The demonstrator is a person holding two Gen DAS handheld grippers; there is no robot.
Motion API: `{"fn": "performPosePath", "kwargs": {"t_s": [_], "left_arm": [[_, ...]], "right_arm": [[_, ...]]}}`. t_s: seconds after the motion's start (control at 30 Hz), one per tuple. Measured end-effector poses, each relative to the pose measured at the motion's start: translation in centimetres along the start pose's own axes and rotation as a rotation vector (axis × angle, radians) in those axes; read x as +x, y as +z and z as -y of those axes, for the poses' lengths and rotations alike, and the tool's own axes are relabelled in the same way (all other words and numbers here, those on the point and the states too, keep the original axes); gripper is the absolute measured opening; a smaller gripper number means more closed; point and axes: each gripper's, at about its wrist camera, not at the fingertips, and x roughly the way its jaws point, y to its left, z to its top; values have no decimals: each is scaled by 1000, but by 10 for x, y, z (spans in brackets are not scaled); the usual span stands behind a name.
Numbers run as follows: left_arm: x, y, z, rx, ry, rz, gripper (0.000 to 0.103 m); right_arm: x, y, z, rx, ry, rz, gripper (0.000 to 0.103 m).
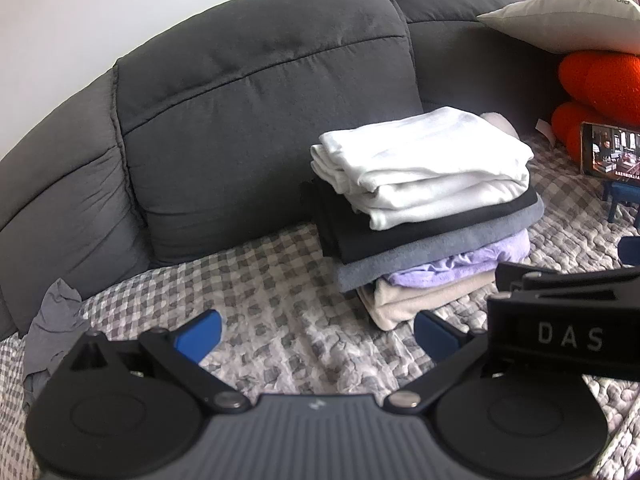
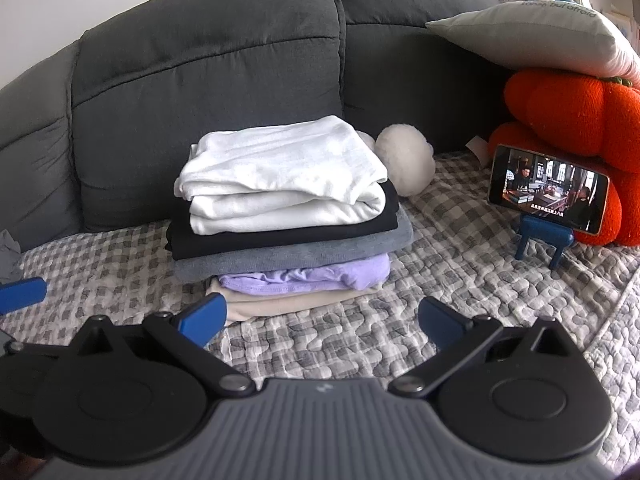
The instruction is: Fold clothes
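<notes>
A stack of folded clothes (image 1: 424,204) sits on the checkered sofa cover, white on top, then black, grey, lilac and beige; it also shows in the right wrist view (image 2: 284,208). A crumpled grey garment (image 1: 52,332) lies at the far left by the sofa arm; its edge shows in the right wrist view (image 2: 8,252). My left gripper (image 1: 316,334) is open and empty, low over the cover in front of the stack. My right gripper (image 2: 322,322) is open and empty, just in front of the stack. The right gripper's body (image 1: 560,320) shows at the left view's right edge.
Dark grey sofa back cushions (image 2: 208,68) rise behind the stack. A phone (image 2: 550,192) playing video stands on a small blue stand at the right. Orange plush cushions (image 2: 576,120), a grey pillow (image 2: 532,36) and a white plush ball (image 2: 408,164) lie at the back right.
</notes>
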Motion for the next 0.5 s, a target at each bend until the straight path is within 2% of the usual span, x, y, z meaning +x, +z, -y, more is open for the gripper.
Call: {"fn": "performPosePath", "kwargs": {"t_s": [0.5], "left_arm": [[1, -1, 3, 10, -15, -8, 102]], "right_arm": [[1, 0, -1, -1, 0, -9, 103]]}}
